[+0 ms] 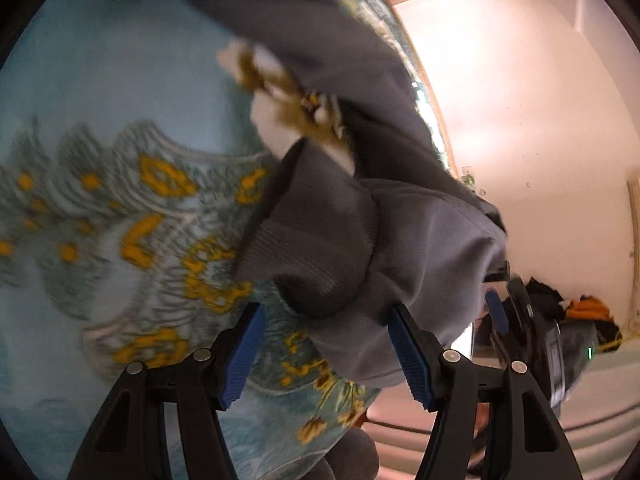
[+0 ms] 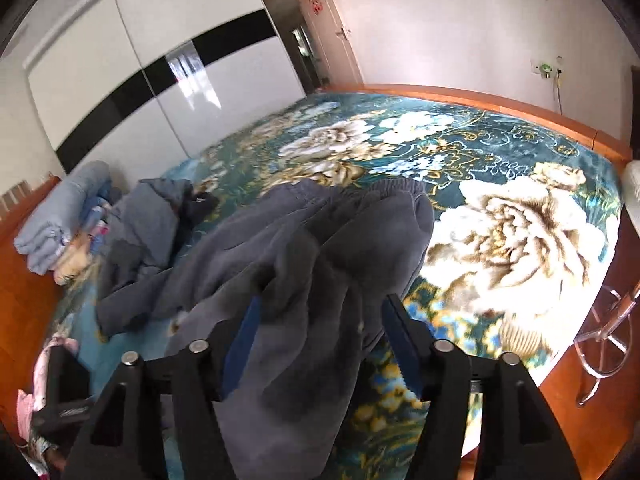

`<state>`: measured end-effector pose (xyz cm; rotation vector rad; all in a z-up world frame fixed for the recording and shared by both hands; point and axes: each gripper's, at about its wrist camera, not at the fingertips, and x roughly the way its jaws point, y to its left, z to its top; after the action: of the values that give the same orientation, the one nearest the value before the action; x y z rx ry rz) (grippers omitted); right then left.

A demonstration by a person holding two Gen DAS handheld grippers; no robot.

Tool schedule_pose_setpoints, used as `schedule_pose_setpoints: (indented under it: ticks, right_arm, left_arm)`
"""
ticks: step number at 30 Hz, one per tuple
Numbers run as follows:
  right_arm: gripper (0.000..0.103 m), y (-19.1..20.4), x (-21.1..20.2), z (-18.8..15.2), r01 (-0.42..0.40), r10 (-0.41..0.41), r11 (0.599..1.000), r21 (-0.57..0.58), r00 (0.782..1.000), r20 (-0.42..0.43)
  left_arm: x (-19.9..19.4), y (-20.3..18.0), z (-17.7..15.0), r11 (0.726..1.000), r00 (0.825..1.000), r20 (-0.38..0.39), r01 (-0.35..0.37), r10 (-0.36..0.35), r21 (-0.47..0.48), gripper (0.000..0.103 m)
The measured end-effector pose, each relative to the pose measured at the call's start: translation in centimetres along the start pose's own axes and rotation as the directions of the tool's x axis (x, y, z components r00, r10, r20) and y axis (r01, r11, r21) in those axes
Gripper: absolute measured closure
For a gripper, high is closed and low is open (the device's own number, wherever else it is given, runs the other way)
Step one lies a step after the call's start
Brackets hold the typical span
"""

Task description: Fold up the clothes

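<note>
Between spread right gripper fingers: grey sweatpants on bed; left gripper likewise spread. Step: regrasping; next, pinch hem.

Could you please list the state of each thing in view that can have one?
Left gripper: open, grey cloth between its fingers.
Right gripper: open, astride the trousers.
Trousers: crumpled, unfolded, on the bed.
Grey garment: heaped, unfolded.
Blue blanket: folded.
Door: open.
</note>
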<state>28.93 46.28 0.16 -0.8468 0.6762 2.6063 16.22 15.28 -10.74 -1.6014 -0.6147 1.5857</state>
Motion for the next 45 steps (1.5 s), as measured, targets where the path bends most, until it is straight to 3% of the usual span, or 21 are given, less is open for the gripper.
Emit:
schedule_pose_setpoints:
  ticks: [2,3,4,6,10,13,15,20,24,25,26,28,29,33,39,45]
  right_arm:
    - [0.038,0.1,-0.3,-1.0,-0.034,0.034,0.999,-0.001,0.999,-0.008]
    - [0.038,0.1,-0.4,-1.4,-0.046,0.045,0.999,-0.004,0.999,-0.016]
    - [0.038,0.0,-0.5,-1.8,-0.050,0.050,0.999,-0.005,0.999,-0.019]
    - [0.038,-0.2,-0.8,-2.5,-0.057,0.057,0.998,-0.004,0.998,-0.026]
    - [0.038,-0.9,-2.2,-3.3,-0.062,0.063,0.997,0.044,0.998,-0.019]
    - [0.038,-0.6,-4.4,-3.6,-0.053,0.053,0.998,0.029,0.999,0.006]
    - [0.038,-0.5,-5.8,-3.8,-0.053,0.052,0.998,0.027,0.998,0.025]
    - [0.038,-1.3,-7.0,-4.8,-0.067,0.064,0.995,0.076,0.997,0.039]
    - [0.038,-1.3,-5.6,-5.8,-0.089,0.090,0.990,0.110,0.996,0.003]
    - [0.038,-1.1,-5.1,-6.0,-0.088,0.090,0.990,0.109,0.996,-0.012]
    - [0.038,-1.0,-4.7,-6.2,-0.087,0.090,0.990,0.109,0.996,-0.025]
    - [0.038,-1.2,-3.8,-6.3,-0.083,0.089,0.990,0.115,0.995,-0.051]
    - [0.038,-1.4,-3.3,-6.1,-0.077,0.085,0.990,0.121,0.995,-0.058]
    - [0.038,-2.3,-0.4,-4.6,-0.079,0.096,0.983,0.163,0.991,-0.093]
    - [0.038,-5.6,7.4,0.1,-0.050,0.085,0.970,0.237,0.986,-0.141]
    - [0.038,-9.8,10.9,3.2,-0.108,0.160,0.904,0.413,0.983,-0.093]
  left_arm:
    - [0.2,-0.2,0.2,1.000,0.999,0.029,0.017,-0.016,-0.019,0.039]
    - [0.2,-0.3,0.4,0.999,0.999,0.036,0.025,-0.024,-0.029,0.049]
    - [0.3,-0.4,0.5,0.999,0.999,0.036,0.023,-0.022,-0.037,0.066]
    - [0.2,-0.9,0.4,0.999,0.999,0.049,0.001,0.001,-0.036,0.083]
    - [-2.3,-2.4,-0.3,0.999,0.991,0.127,-0.042,0.040,0.008,0.087]
    - [-7.9,-2.5,-0.8,0.998,0.968,0.248,-0.054,0.044,0.035,0.087]
    - [-12.0,-2.1,-1.3,0.996,0.937,0.343,-0.081,0.060,0.047,0.087]
    - [-23.0,0.8,-3.6,0.968,0.796,0.572,-0.252,0.201,0.010,0.087]
    - [-26.2,5.1,-4.8,0.941,0.726,0.617,-0.329,0.304,-0.077,0.087]
    - [-26.5,6.3,-5.0,0.936,0.720,0.612,-0.337,0.328,-0.104,0.087]
    - [-26.8,7.7,-5.1,0.934,0.722,0.602,-0.333,0.342,-0.131,0.087]
    - [-26.5,10.0,-4.9,0.940,0.750,0.569,-0.297,0.339,-0.168,0.087]
    - [-25.8,10.4,-4.6,0.938,0.755,0.557,-0.299,0.346,-0.178,0.087]
    - [-24.3,13.4,-4.2,0.924,0.768,0.514,-0.333,0.382,-0.188,0.087]
    - [-24.3,14.3,-2.0,0.905,0.792,0.438,-0.373,0.425,-0.203,0.087]
    - [-24.7,13.6,-2.2,0.904,0.786,0.447,-0.370,0.427,-0.213,0.087]
